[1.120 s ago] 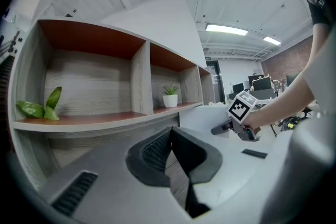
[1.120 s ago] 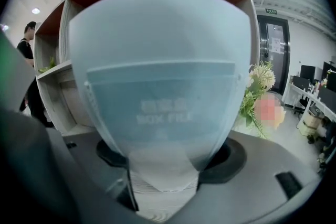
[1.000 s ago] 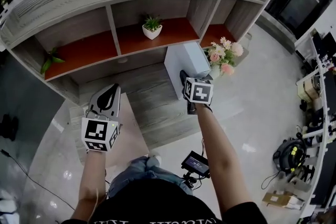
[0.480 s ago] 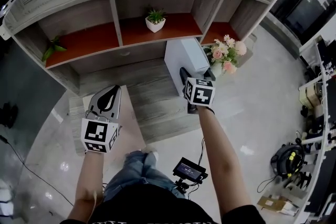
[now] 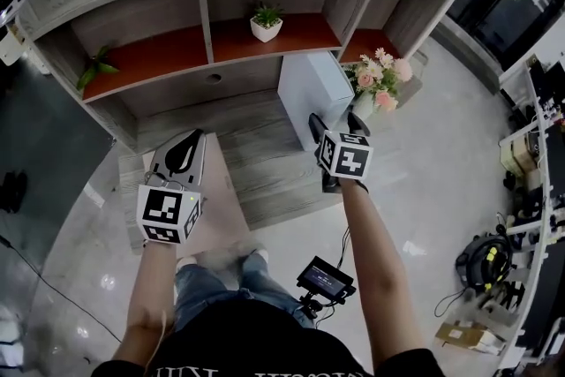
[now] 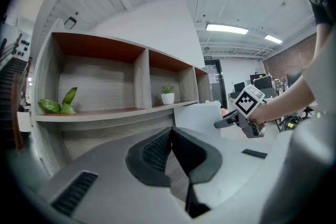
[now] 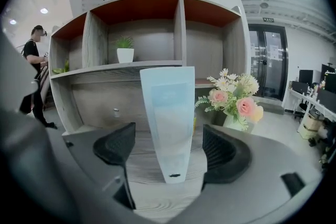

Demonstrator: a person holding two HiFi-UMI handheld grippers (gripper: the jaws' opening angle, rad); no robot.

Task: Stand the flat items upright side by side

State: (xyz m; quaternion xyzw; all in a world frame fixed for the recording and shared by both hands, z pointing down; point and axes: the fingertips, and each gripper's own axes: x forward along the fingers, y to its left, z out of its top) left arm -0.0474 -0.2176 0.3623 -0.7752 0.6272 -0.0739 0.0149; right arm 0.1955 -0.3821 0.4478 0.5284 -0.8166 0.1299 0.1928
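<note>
A pale blue-white flat item (image 5: 311,93) stands upright on the wooden desk (image 5: 247,156) below the shelf. In the right gripper view this item (image 7: 169,113) rises just ahead of my right gripper (image 7: 167,138), in line with the gap, and neither pad touches it. The jaws of my right gripper (image 5: 334,124) have just been opening and now stand wide. Further left over the desk's left end, my left gripper (image 5: 188,141) points level at the shelf. In its own view the left gripper (image 6: 171,135) has its pads together with nothing between them.
The shelf holds a small plant in a white pot (image 5: 267,24) and a green leafy plant (image 5: 95,66). A vase of pink flowers (image 5: 380,84) stands right beside the upright item. A person (image 7: 35,60) stands at far left. A small screen (image 5: 325,278) sits on the floor.
My right gripper has drawn back a little from the upright item, which stays standing by itself. The left gripper has barely shifted.
</note>
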